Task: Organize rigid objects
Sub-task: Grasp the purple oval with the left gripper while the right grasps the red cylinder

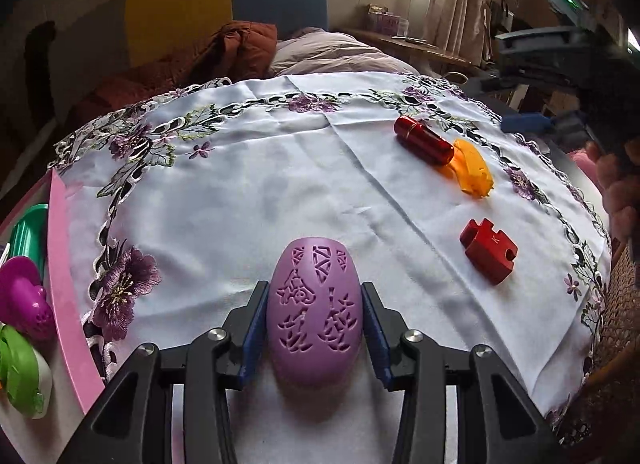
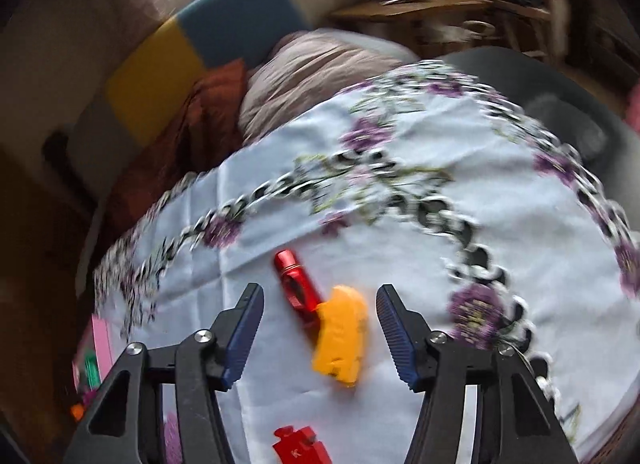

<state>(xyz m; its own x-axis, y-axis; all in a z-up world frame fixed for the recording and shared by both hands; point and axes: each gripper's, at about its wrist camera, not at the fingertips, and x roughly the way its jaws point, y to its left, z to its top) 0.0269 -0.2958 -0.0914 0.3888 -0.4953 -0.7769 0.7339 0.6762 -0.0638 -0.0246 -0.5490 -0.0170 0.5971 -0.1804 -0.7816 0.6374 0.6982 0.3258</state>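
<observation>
White embroidered cloth (image 1: 248,199) covered the bench. Left gripper (image 1: 316,320) pinched the purple carved egg (image 1: 316,312); right gripper (image 2: 320,328) stood spread over the orange piece (image 2: 342,338), which touched a red cylinder (image 2: 296,284) that might roll.

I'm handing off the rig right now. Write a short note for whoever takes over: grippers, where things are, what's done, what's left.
Left gripper: shut on the purple egg, low over the cloth.
Right gripper: open, empty, around the orange piece, not touching it.
Red cylinder lies against the orange piece; red block lies apart.
Done: several toys in the pink tray.
Left: egg, orange piece, cylinder, block.
</observation>
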